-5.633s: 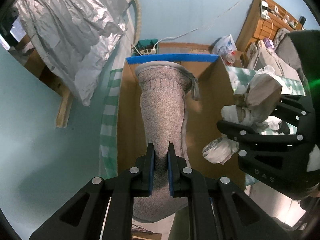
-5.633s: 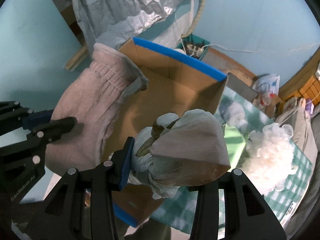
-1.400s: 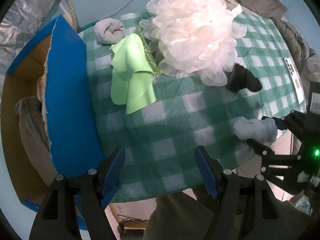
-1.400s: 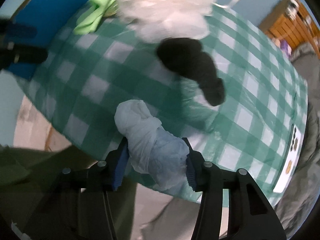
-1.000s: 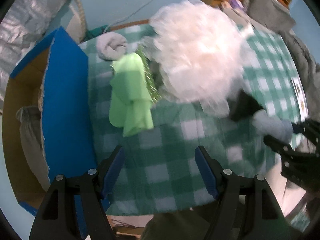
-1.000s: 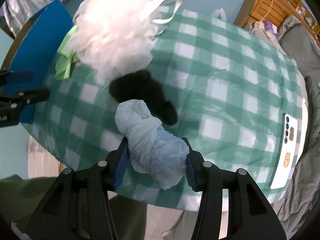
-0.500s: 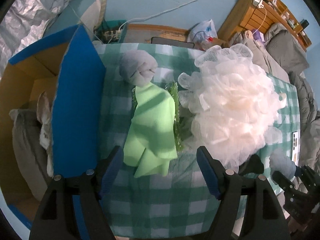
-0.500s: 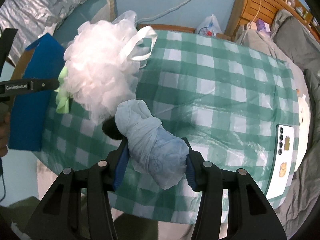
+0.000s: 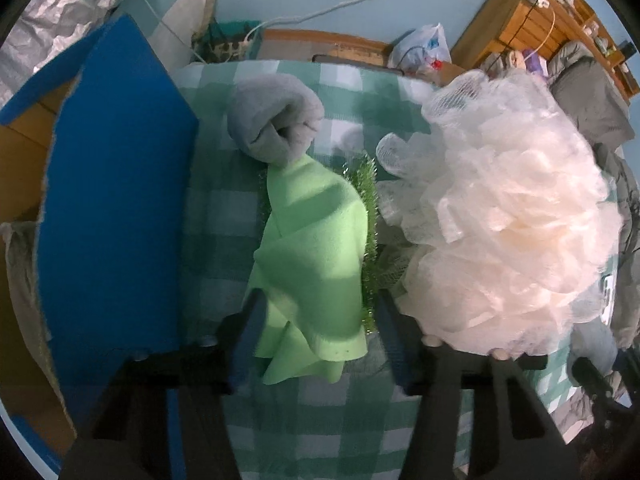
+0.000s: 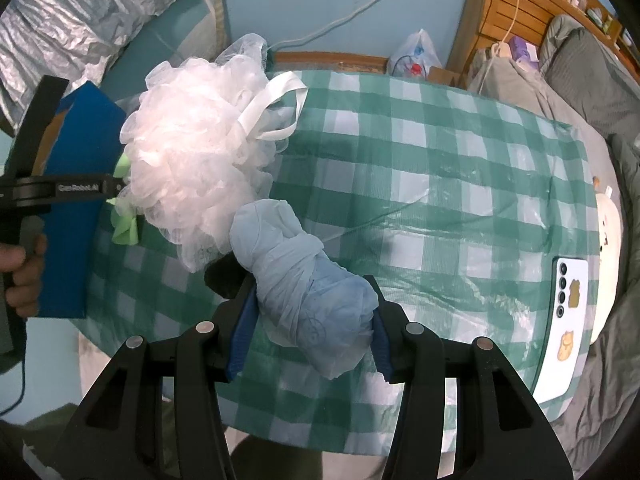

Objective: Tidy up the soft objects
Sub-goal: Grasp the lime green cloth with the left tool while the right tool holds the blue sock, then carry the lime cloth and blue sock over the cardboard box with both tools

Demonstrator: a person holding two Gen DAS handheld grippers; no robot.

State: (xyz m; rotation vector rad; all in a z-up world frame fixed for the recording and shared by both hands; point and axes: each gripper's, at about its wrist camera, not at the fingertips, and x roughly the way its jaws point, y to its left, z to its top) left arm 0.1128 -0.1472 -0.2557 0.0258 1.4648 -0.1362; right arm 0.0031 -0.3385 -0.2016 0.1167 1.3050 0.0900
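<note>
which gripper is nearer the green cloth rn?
Left. The left gripper is open with its fingers either side of the green cloth. The right gripper is off beyond the white loofah, shut on the blue bundle.

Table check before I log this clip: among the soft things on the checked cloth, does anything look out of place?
Yes: a phone with stickers lies flat near the table's right edge, the one hard item among soft things. The cardboard box's blue edge looks ragged.
</note>
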